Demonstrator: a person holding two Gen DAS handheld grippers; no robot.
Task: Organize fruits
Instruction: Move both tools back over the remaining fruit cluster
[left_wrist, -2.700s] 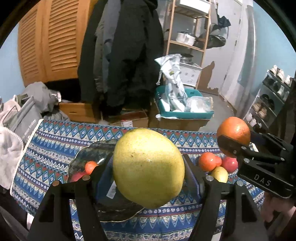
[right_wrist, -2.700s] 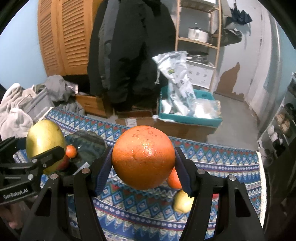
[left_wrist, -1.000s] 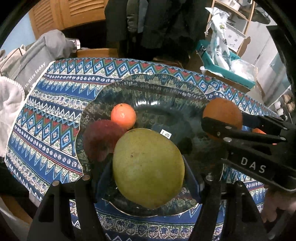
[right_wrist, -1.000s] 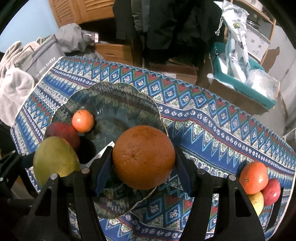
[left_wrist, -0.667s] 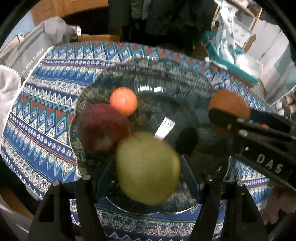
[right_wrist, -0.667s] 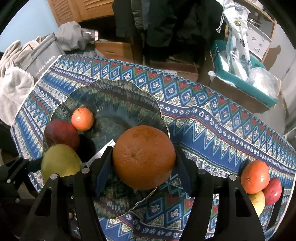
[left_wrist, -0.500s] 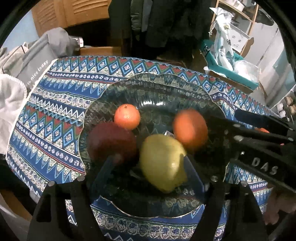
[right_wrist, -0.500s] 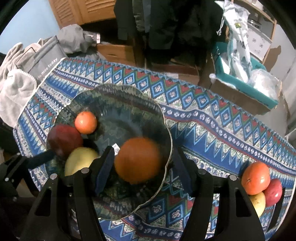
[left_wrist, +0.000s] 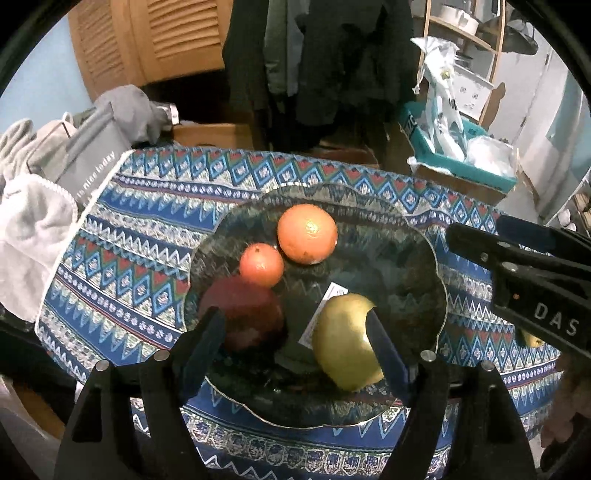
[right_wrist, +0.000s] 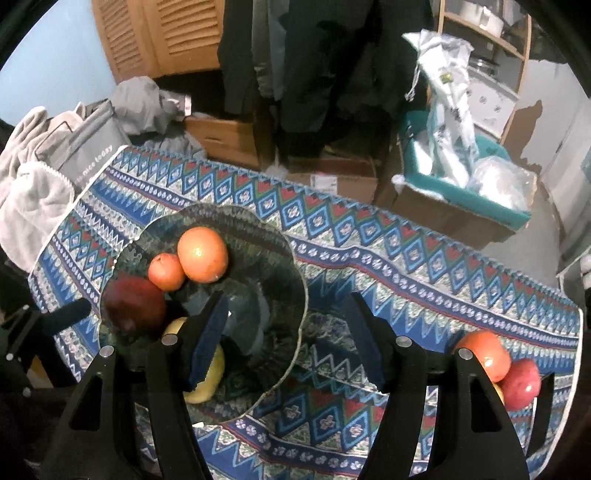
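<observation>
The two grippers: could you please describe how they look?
Both are matte black plastic. The left gripper and right gripper each have two angular fingers with dark blue pads and silver screw heads. White "DAS" lettering marks the right gripper's side in the left wrist view.

Only a couple of readable bits here: the right hand-held gripper (left_wrist: 535, 280), poking in at about 3 o'clock in the left wrist view, has "DAS" in pale letters on its black body. The grey bag (left_wrist: 92, 155) off the worktop's edge at roughly 10 o'clock has white lettering that looks like "nice today" in both views, first letters a bit mushy. There's also a white sticker (left_wrist: 325, 314) lying in the glass plate (left_wrist: 406, 258) near the middle, but its print is too small to read.
</observation>
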